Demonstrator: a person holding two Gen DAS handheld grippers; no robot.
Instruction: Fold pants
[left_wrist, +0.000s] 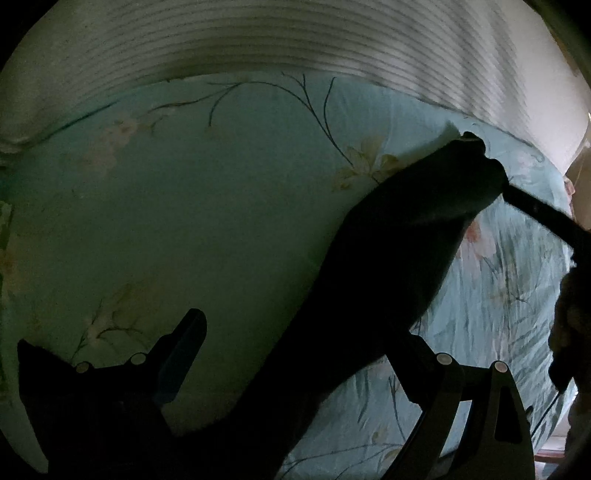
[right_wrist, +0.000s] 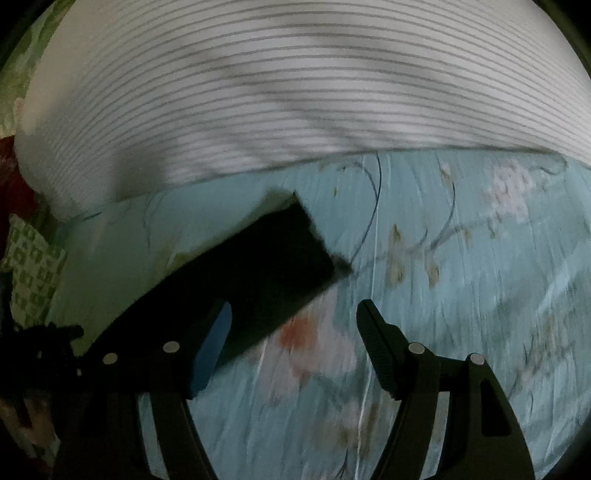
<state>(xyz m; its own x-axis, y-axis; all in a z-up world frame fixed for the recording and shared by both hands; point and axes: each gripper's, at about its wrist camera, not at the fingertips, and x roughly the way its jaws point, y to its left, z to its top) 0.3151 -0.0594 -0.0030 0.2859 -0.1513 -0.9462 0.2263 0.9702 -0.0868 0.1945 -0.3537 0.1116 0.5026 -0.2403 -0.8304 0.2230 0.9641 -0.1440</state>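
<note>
Wide-set jaws on the left gripper (left_wrist: 306, 332), with the black pants (left_wrist: 369, 277) draped across the gap between them. Loose rather than pinched, by the look of it, though dim light hides the contact. Jaws equally wide on the right gripper (right_wrist: 294, 305), nothing between them, with the hem (right_wrist: 288, 243) just ahead and left of the left finger.

Best done by closing the left jaws fully on the cloth before lifting. Then steer the right jaws left and forward onto the hem, taking both layers and not the floral bed sheet (left_wrist: 221, 203) beneath. Lift together, keep the leg taut, and lay it over flat, with no dragging that could ruck the sheet. Beyond the jaws, a striped cover (left_wrist: 295, 37) along the far edge — keep the fold short of it.
</note>
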